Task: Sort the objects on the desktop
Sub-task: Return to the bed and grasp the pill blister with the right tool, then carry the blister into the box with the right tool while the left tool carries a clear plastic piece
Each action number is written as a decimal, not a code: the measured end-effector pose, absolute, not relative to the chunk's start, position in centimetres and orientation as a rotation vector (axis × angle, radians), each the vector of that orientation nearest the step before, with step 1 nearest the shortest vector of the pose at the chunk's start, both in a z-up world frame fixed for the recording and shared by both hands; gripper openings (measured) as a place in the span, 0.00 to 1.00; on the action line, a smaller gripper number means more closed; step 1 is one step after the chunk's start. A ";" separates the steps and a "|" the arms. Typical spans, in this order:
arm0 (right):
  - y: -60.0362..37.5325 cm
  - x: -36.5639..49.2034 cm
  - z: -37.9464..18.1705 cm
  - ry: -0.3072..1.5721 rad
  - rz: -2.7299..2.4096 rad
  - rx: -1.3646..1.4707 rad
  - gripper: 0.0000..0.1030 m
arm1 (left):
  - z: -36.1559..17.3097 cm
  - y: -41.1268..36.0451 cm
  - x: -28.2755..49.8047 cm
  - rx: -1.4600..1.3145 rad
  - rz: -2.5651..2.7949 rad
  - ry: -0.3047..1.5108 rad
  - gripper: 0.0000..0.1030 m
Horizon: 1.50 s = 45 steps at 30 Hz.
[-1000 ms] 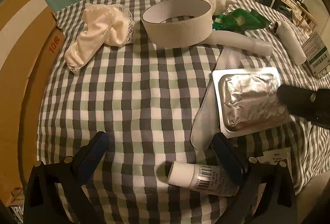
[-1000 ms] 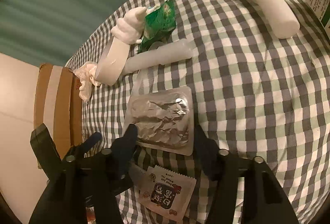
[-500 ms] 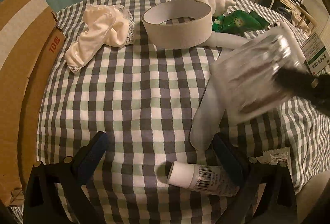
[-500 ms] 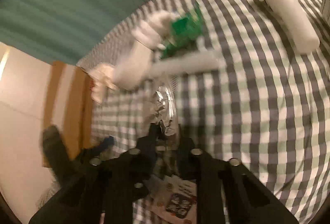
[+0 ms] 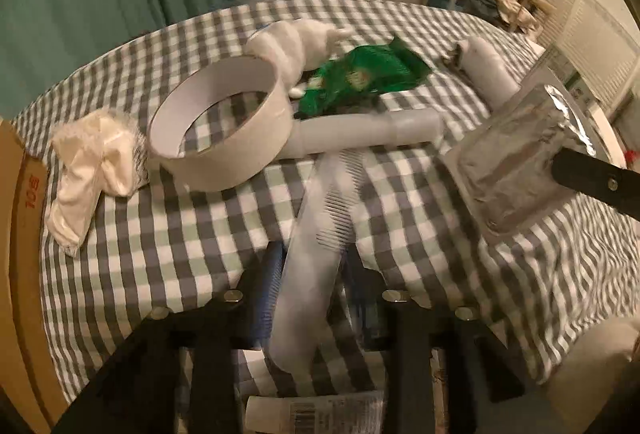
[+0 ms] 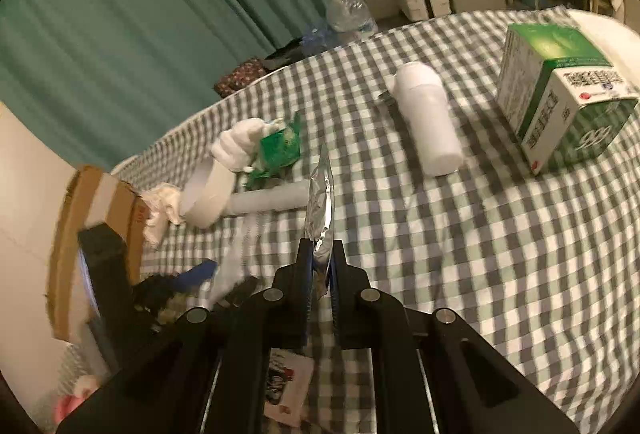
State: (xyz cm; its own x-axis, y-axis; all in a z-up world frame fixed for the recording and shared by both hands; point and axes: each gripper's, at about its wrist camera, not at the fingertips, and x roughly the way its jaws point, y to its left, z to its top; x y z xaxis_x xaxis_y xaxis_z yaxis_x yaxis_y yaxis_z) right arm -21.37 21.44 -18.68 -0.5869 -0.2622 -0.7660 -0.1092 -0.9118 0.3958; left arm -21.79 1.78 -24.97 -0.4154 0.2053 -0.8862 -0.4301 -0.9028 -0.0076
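The foil blister pack [image 6: 319, 194] looked light, thin and crinkly, likely to bend or slip, so an edge pinch suited it; the right gripper [image 6: 320, 266] had its jaws pressed on the near edge, holding the silvery pack above the checked tablecloth [image 6: 460, 254]. The left gripper [image 5: 308, 274] closed on a clear sleeved comb [image 5: 320, 234].

Grey-green-white checked cloth on the counter [image 5: 168, 258]; silver foil blister pack [image 5: 516, 154]; crumpled green snack wrapper [image 5: 368, 74]; teal pleated curtain [image 6: 140, 14]
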 end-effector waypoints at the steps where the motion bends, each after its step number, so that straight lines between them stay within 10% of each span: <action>1: 21.4 -21.3 -18.5 -0.616 -2.655 1.375 0.07 | -24.9 2.0 -21.7 -1.418 2.331 0.344 0.27; 26: 16.0 -16.6 -10.4 -0.491 -2.714 1.227 0.07 | -9.9 -6.9 -13.3 -1.155 2.449 0.135 0.24; 45: -11.5 -21.9 -2.2 -0.232 -2.286 1.017 0.07 | -6.9 -28.3 -15.2 -1.217 2.912 -0.066 0.24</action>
